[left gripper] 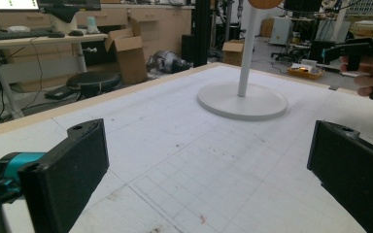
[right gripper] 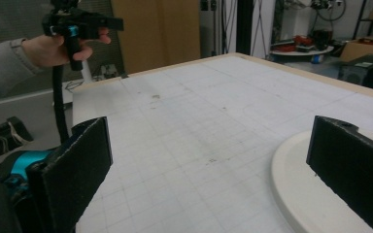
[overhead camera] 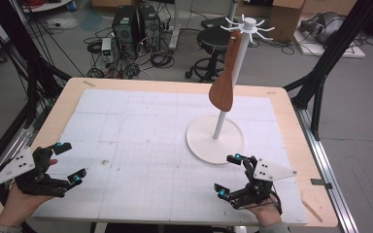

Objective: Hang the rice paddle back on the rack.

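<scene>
The right tongs [right gripper: 209, 165] stand wide open, their two black padded jaws rising at either side of the view with nothing between them; a teal fitting shows behind the near-left jaw. Below them lies the white gridded mat [right gripper: 199, 121] that covers the pale wooden bench [right gripper: 291, 70], marked with a few small dark specks. The rim of a round white flat base [right gripper: 291, 189] curves in at lower right, just beside and partly behind the right-side jaw. Farther off, at upper left, a hand in a grey sleeve [right gripper: 43, 48] grips the other black tongs [right gripper: 85, 22], raised above the bench edge, with a black cable [right gripper: 58, 102] hanging from them.
</scene>
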The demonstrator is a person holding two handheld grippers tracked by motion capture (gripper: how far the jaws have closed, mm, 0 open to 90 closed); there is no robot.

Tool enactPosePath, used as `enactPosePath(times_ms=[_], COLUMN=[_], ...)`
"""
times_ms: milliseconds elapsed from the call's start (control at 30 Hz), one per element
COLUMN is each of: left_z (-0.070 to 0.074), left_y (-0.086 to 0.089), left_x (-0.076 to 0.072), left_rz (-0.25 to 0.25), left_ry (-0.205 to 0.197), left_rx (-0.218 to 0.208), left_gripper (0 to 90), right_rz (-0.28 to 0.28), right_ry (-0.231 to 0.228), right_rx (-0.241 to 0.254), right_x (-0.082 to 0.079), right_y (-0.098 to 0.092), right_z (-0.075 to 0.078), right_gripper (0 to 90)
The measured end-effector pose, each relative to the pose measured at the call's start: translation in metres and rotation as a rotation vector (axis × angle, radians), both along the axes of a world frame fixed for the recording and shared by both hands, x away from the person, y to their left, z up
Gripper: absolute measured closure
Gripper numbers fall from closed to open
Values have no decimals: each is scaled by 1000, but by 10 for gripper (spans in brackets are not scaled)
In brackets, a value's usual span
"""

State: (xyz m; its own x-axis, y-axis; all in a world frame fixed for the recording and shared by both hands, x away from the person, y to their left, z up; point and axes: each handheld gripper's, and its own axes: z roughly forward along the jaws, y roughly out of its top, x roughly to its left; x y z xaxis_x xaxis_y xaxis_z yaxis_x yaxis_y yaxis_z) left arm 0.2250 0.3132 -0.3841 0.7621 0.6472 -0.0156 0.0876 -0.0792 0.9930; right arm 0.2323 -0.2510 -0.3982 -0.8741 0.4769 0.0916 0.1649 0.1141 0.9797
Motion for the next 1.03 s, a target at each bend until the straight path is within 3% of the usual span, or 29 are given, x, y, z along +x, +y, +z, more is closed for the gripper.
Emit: enactPosePath(times_ms=[533,900,1033], left_z=[-15,-25,-24], left_y=[10,25,27], left_x=[-7,-13,-13], left_rz=[25,98,114], left_ry=[14,30,26], left_rx=[-15,-18,-34], left_gripper=[18,18,18], right_rz=[-125,-205,-207], right_ry=[-38,-34,-42], right_rx=[5,20,27], right_x=[-3,-5,-6], right_y=[-24,-39,-38], right_z=[-1,-3,-2], right_gripper=[15,15,15])
